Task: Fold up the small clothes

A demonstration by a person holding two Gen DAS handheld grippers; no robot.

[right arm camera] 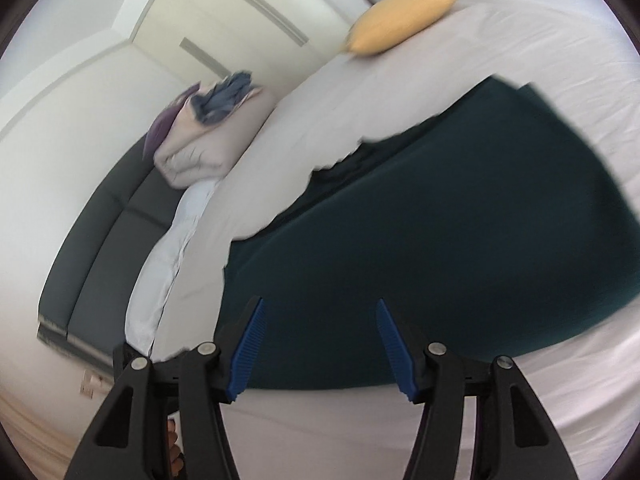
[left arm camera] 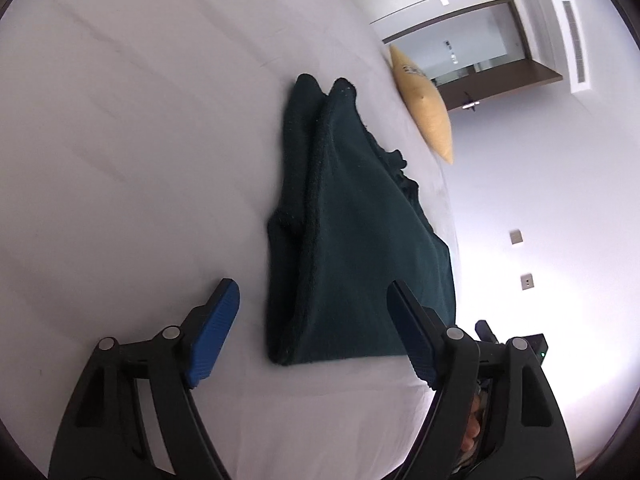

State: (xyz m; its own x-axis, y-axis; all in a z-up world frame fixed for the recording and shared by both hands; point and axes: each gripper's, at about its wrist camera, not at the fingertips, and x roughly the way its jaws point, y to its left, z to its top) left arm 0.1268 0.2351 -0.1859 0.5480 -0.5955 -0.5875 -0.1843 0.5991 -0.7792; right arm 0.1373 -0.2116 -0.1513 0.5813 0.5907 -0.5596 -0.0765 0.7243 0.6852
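A dark green garment lies folded lengthwise on the white bed, its two leg ends pointing away. My left gripper is open just above its near end, one blue pad on each side, holding nothing. In the right wrist view the same garment fills the middle of the bed. My right gripper is open over its near edge and is empty. The tip of the right gripper shows at the bed's edge in the left wrist view.
A yellow pillow lies at the far end of the bed; it also shows in the right wrist view. A pile of folded bedding and clothes sits on a dark sofa beside the bed.
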